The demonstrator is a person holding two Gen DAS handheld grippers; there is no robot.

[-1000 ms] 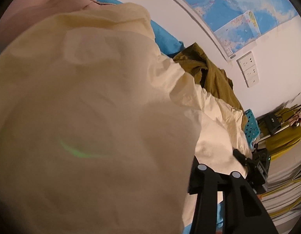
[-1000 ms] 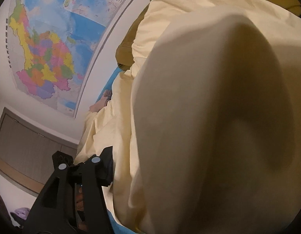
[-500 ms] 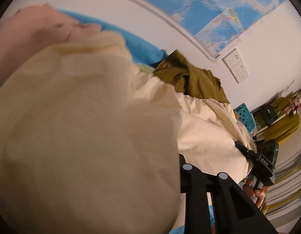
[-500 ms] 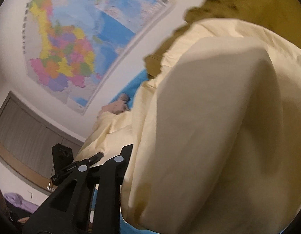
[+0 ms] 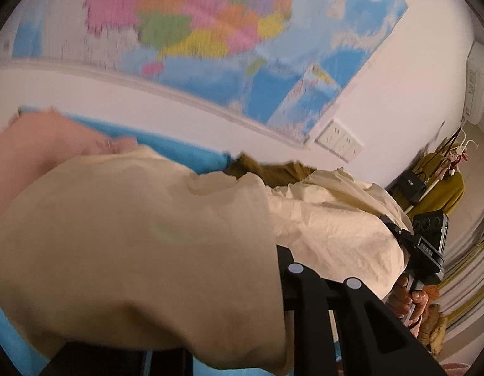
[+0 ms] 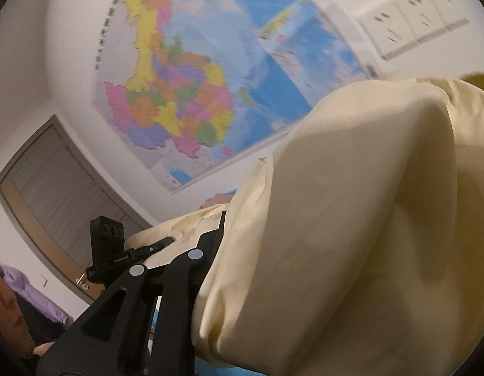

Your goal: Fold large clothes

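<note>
1. Left view: the cream cloth (image 5: pixel 148 235) fills the lower left of the frame, draped over the left tool (image 5: pixel 282 269); its fingertips are buried, so whether it is closed cannot be told, though it likely pinches an edge.
2. A pink cloth (image 5: pixel 32 150) and an olive cloth (image 5: pixel 267 172) lie behind it on the blue bed (image 5: pixel 179 153).
3. Right view: the cream cloth (image 6: pixel 351 235) fills the lower right, hiding the right tool (image 6: pixel 210 244) too.
4. Risk: uneven lifting could slip an edge free, or drag the neighbouring clothes along.
</note>
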